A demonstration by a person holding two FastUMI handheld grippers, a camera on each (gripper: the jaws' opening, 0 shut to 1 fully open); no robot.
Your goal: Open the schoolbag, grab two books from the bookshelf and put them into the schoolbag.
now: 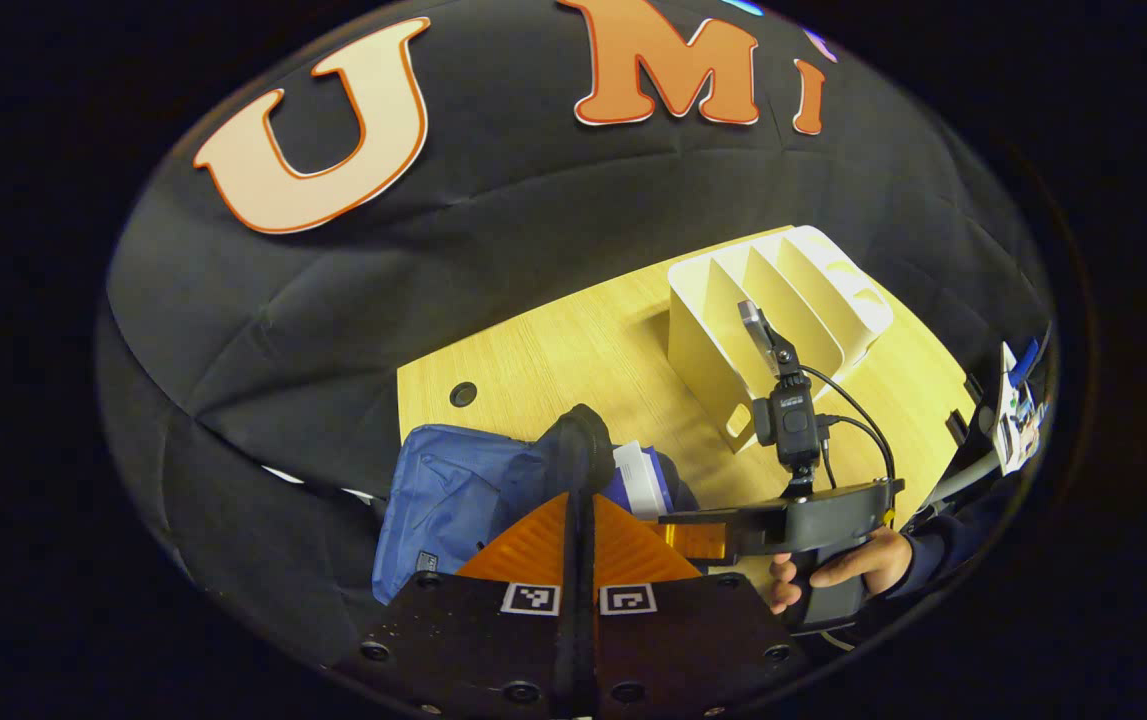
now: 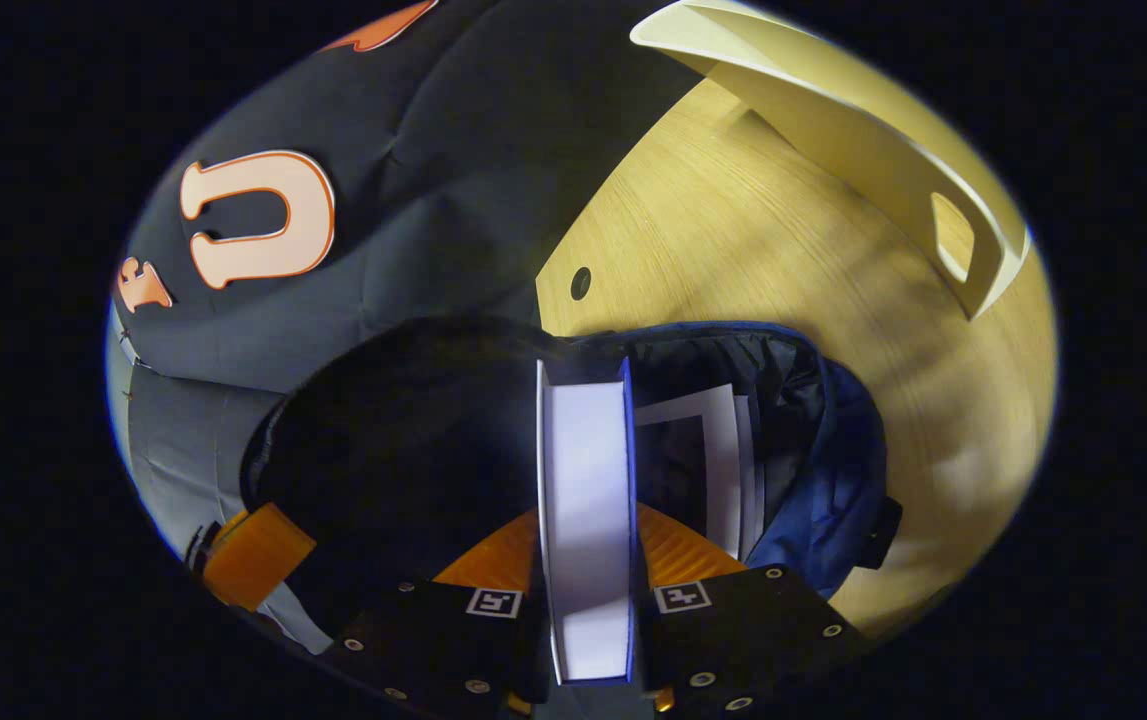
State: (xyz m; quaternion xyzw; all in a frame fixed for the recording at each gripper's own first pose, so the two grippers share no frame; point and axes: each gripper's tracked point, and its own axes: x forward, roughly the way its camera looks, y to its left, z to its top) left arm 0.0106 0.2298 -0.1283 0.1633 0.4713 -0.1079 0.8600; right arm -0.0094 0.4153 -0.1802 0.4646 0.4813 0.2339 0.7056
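The blue schoolbag lies on the wooden table. My left gripper is shut on the black edge of its opening and holds it up. In the right gripper view the bag gapes open with one book standing inside. My right gripper is shut on a second book with blue covers, its white page edge facing the camera, over the opening. The left gripper view shows that book at the bag's mouth, with the right gripper in a hand.
The white slotted bookshelf stands behind the bag with bare slots; its side wall with a handle cutout is close on the right. A cable hole sits in the tabletop near the cloth wall. Small clutter lies at the far right edge.
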